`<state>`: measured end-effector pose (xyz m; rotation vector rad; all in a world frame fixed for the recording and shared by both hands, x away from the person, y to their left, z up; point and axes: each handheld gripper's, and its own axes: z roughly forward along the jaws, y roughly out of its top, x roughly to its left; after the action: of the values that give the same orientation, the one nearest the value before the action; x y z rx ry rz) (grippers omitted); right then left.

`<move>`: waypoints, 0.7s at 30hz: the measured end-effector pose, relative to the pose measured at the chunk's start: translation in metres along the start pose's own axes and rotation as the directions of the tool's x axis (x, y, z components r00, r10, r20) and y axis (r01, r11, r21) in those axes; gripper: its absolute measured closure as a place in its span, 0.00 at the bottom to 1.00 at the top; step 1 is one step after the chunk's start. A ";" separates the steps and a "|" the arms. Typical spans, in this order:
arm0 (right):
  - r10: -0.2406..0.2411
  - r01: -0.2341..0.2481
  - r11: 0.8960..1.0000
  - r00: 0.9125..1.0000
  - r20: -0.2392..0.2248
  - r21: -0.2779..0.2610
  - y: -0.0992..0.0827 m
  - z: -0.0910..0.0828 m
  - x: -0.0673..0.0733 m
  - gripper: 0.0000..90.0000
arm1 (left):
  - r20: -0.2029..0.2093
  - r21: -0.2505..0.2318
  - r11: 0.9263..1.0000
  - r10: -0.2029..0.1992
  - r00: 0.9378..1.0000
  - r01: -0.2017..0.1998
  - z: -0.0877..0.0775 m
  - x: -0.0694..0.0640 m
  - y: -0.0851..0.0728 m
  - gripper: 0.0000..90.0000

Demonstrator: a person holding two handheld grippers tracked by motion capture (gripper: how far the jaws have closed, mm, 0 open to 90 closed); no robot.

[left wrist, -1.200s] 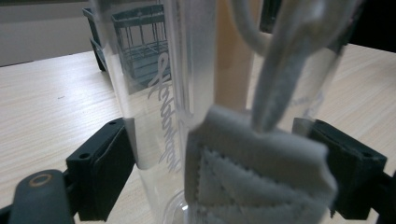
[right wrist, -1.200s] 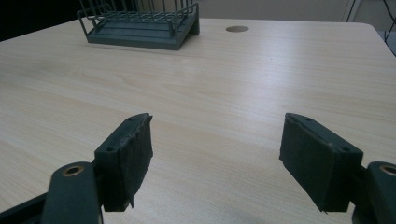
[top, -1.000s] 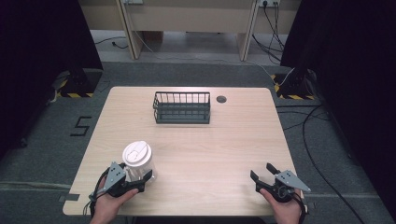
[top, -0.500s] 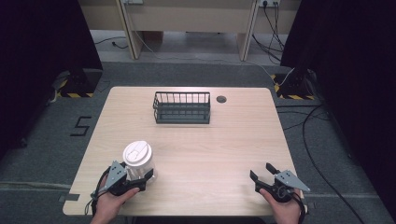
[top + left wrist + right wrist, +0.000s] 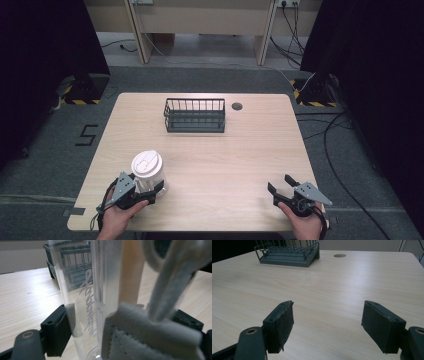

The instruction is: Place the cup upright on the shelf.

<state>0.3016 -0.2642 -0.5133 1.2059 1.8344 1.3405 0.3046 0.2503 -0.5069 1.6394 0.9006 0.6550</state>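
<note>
A clear plastic tumbler (image 5: 148, 175) with a white lid stands upright near the table's front left corner. My left gripper (image 5: 151, 190) is shut on its lower part, one jaw on each side. In the left gripper view the tumbler (image 5: 82, 290) shows pale cursive lettering, and a grey felt strap (image 5: 155, 340) hangs in front of it. The left pad (image 5: 60, 332) presses on the tumbler's wall. My right gripper (image 5: 280, 183) rests near the front right edge, open, with nothing between its pads (image 5: 283, 325).
A dark wire basket (image 5: 195, 116) stands at the back middle of the wooden table (image 5: 240, 150), with a round cable hole (image 5: 237, 106) just to its right. Bare wood lies between the basket and both grippers.
</note>
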 end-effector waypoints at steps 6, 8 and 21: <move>0.010 -0.010 1.000 1.000 -0.003 0.002 0.000 0.000 0.000 0.29 | -0.005 0.003 1.000 0.025 1.000 -0.025 -0.001 -0.001 0.002 0.19; 0.011 -0.011 1.000 1.000 -0.003 0.002 0.000 0.000 0.000 0.29 | -0.003 0.002 1.000 0.023 1.000 -0.023 0.000 -0.002 0.003 0.19; 0.020 -0.020 1.000 1.000 -0.004 0.000 0.000 0.000 -0.001 0.29 | -0.001 -0.012 1.000 0.020 1.000 -0.020 0.006 -0.001 0.014 0.19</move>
<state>0.3018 -0.2648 -0.5133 1.2259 1.8300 1.3545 0.3119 0.2445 -0.4947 1.6390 0.8802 0.6742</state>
